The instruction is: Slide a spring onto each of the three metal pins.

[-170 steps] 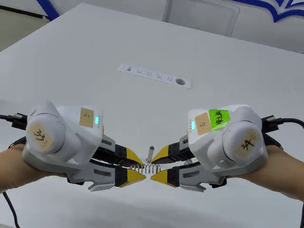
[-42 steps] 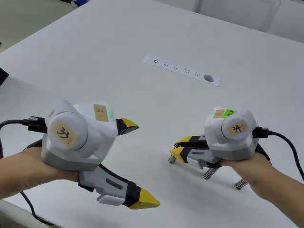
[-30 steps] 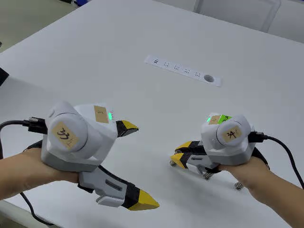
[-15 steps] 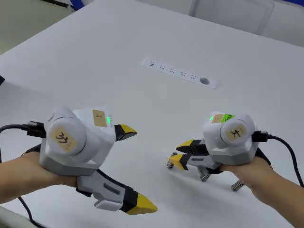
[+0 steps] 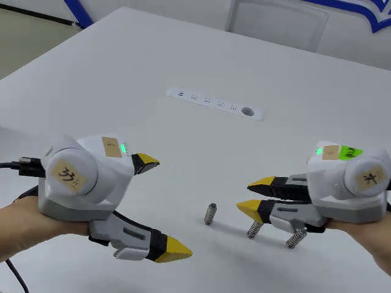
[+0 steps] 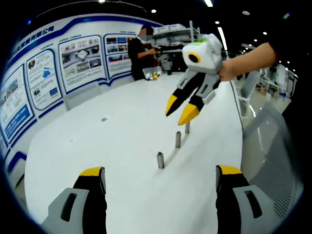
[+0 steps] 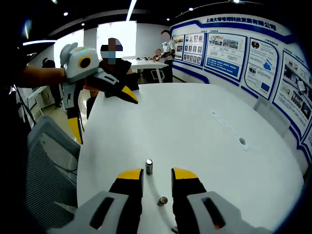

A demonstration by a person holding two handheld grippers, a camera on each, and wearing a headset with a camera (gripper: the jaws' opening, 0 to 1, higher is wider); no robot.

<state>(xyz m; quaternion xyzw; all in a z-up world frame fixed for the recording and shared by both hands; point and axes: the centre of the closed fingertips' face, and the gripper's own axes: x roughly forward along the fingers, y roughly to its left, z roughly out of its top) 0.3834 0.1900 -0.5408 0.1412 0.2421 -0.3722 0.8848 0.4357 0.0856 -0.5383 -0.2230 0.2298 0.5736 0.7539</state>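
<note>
Head view: three spring-sleeved pins lower centre; left gripper lower left, jaws wide apart, empty; right gripper lower right, jaws narrowly parted, empty.

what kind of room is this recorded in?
Probably an office meeting or showroom space: big white table with an inset power strip, blue-framed display boards on the wall, a mesh chair.

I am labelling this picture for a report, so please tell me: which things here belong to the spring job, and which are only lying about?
For the job:
left pin, middle pin, right pin, each wearing a spring; left claw; right claw.

Lying about:
power strip; chair.
</note>
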